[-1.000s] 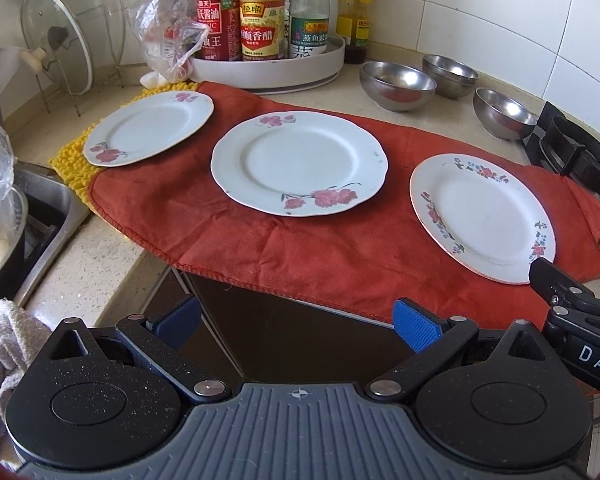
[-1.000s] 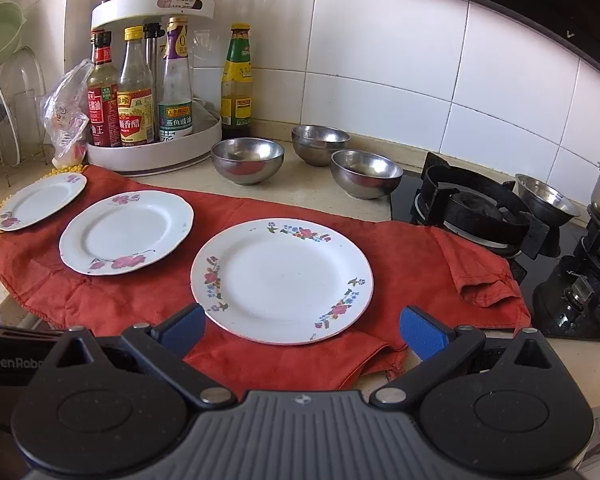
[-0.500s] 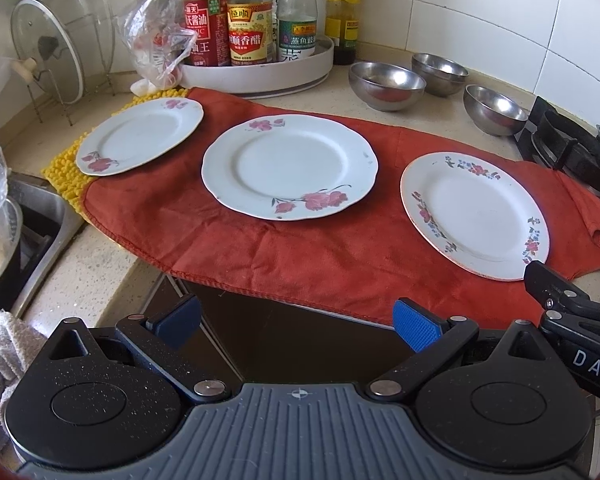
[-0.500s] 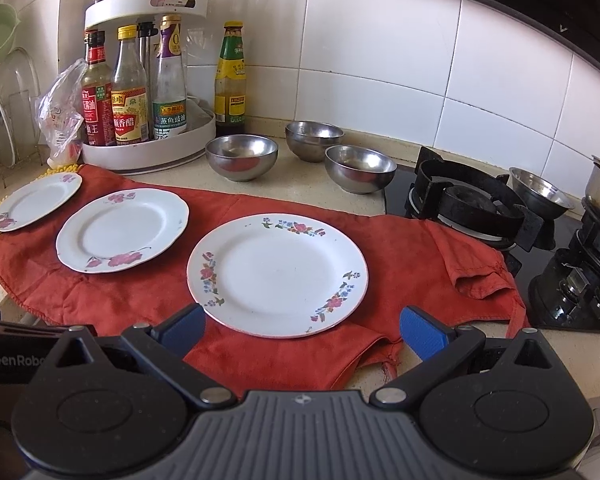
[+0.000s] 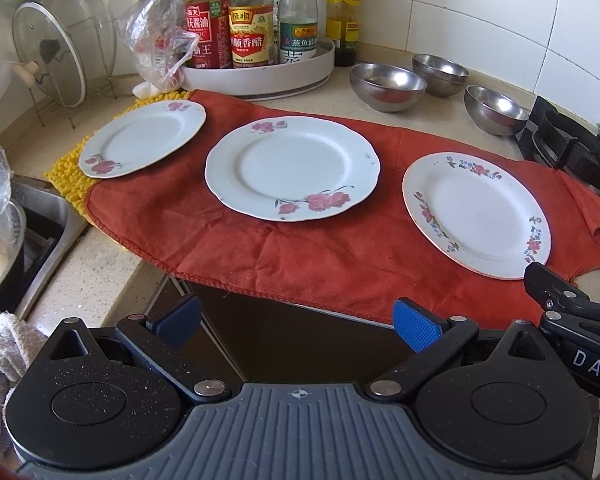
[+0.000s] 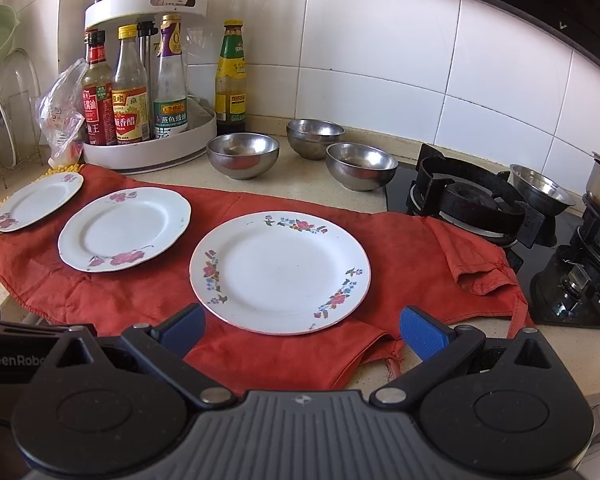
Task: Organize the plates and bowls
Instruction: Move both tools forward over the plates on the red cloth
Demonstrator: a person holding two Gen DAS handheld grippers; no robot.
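Right wrist view: right tongs [image 6: 302, 332] hanging spread & empty just short of the near plate [image 6: 280, 270] on the red cloth [image 6: 416, 256]. Left tongs [image 5: 296, 326] likewise spread, holding nothing. Looking like the pre-grasp stage; next needs a rim pinch. Bowls [image 6: 243, 155] waiting behind on the surface; rim undersides hidden.

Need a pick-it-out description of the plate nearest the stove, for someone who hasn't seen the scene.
Find the red cloth spread along the counter in front of the tiled wall; three white plates lie on it in a row. Take the plate nearest the stove. Its rim has small multicoloured flower sprays, while the other two carry large pink blossoms.
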